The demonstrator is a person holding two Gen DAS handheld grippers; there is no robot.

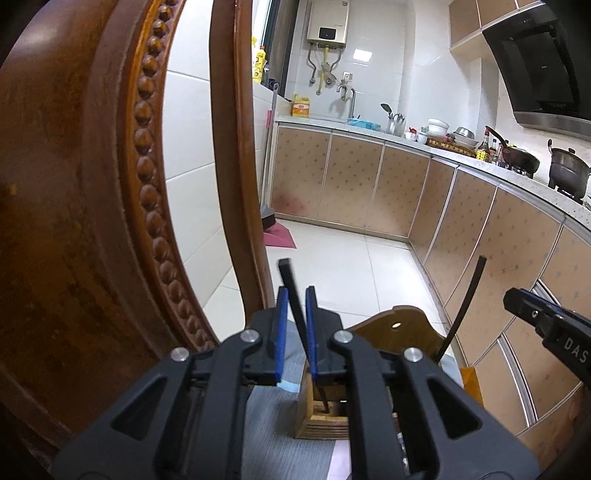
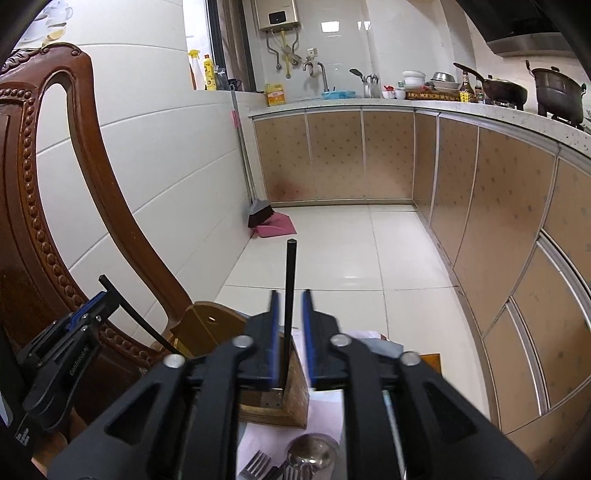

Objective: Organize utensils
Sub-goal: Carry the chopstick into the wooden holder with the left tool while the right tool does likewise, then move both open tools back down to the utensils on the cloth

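Your left claw [image 1: 295, 332] stands apart around a black chopstick [image 1: 293, 295] whose tip sits in the wooden holder [image 1: 321, 417] (its base is hidden). Your right claw [image 2: 290, 332], also apart, flanks another chopstick [image 2: 289, 295]; a fork [image 2: 255, 467] is cut off below.

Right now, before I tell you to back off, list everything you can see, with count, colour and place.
chopsticks: two, black, standing in the holder, one between each pair of tongs
utensil holder: one, light wood, on the table below the tongs
forks: at least one, silver, near table edge
round metal piece: one, silver, beside the forks
chair: one, carved brown wood, left
broom and dustpan: one set, grey and pink, floor corner
pots: two, dark, on the stove
water heater: one, gold, wall
left tongs: blue pads, apart, chopstick loose between
right tongs: blue pads, apart, chopstick loose between
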